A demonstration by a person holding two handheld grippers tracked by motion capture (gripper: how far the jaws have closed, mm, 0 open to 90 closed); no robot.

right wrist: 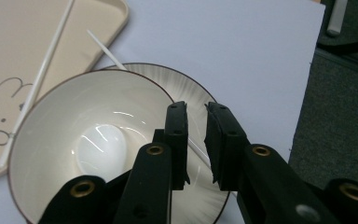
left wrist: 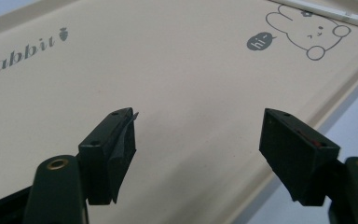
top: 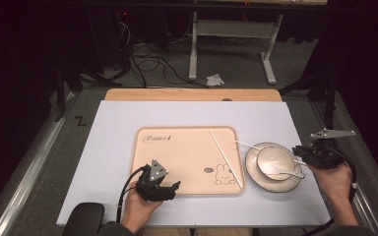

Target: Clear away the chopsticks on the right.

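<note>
Jaws of my right gripper nearly pressed together over the bowl's rim, bowl sitting on its plate; my left gripper hangs spread above the tray.

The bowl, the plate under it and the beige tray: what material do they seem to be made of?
The bowl looks like glazed ceramic: glossy white inside with bright reflections and a thin dark rim. The plate seems the same ware, with grey brushed streaks and a dark edge. The tray is probably matte plastic or melamine: an even beige surface without shine, a moulded raised rim and a printed rabbit.
</note>
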